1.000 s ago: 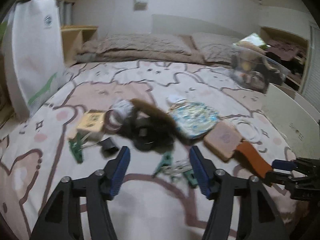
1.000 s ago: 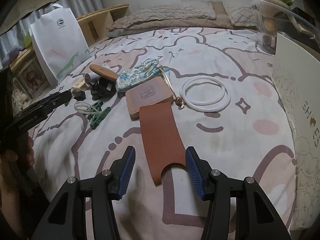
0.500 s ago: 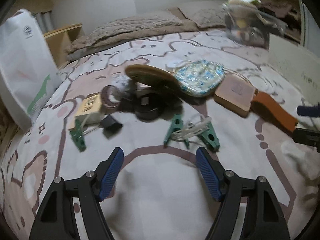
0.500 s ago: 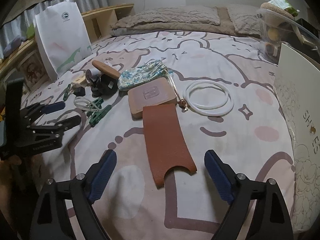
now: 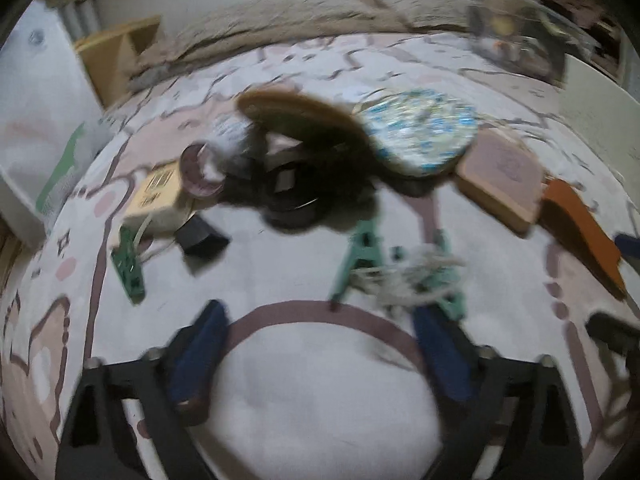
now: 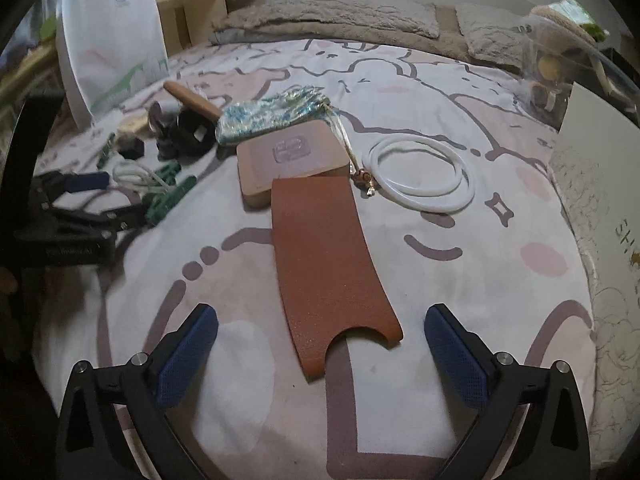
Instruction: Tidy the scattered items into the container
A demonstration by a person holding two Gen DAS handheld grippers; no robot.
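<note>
both grippers have spread since a second ago. the right gripper [image 6: 320, 344], then narrowed around the notched end of the brown leather piece [image 6: 326, 268], now has its jaws opening wide, with that end lying on the bed cover [image 6: 480, 300] just ahead of the gap and neither pad touching it. the left gripper [image 5: 320, 344] is lower and closer to the clutter than before; its jaws are opening too, with only bare cover between them. the green clips tangled with white cord [image 5: 400, 276], earlier between and just beyond its tips, now sit just past its right fingertip. this view is blurred.

beyond the right gripper, the leather piece's far end meets a tan box [image 6: 292, 164], with a blue patterned pouch [image 6: 272, 116] behind it and a coiled white tube [image 6: 420, 176] to the right. a clear plastic container [image 6: 560, 64] stands far ahead to the right, well apart from the scattered things; it holds a yellowish round item and other contents too unclear to name. a white paper bag [image 6: 108, 40] stands far left.
</note>
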